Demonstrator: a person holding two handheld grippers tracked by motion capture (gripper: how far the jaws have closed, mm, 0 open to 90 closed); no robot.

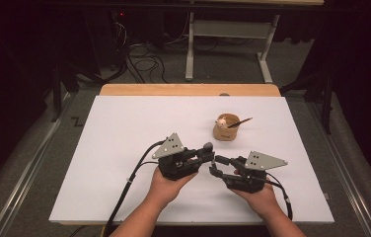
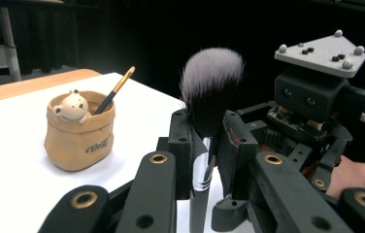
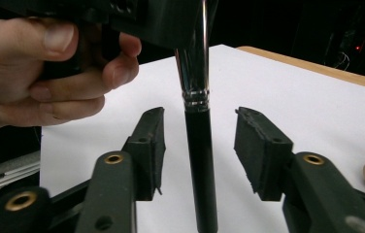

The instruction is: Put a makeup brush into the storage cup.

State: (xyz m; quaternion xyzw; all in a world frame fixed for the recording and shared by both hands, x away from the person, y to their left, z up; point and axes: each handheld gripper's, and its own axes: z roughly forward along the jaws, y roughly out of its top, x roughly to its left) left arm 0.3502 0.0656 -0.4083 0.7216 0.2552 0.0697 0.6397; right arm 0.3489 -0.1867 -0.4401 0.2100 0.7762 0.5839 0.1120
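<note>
white tabletop (image 1: pixel 124 148) (brush (image 2: pixel 209 92) upright)

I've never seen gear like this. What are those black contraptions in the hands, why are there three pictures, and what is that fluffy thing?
There is no robot here: a person holds a two-jaw clamp, called a gripper, in each hand. One picture comes from a camera above the white table. The other two come from small cameras riding on the grippers, looking out along their black jaws.

The fluffy thing is a makeup brush. The left gripper is shut on it just under the bristles, holding it upright. The right gripper faces it with its jaws open on either side of the brush's black handle, pads clear of it.

Farther back on the table stands a tan pot with a little bear figure on its rim and a thin brush leaning inside.
</note>
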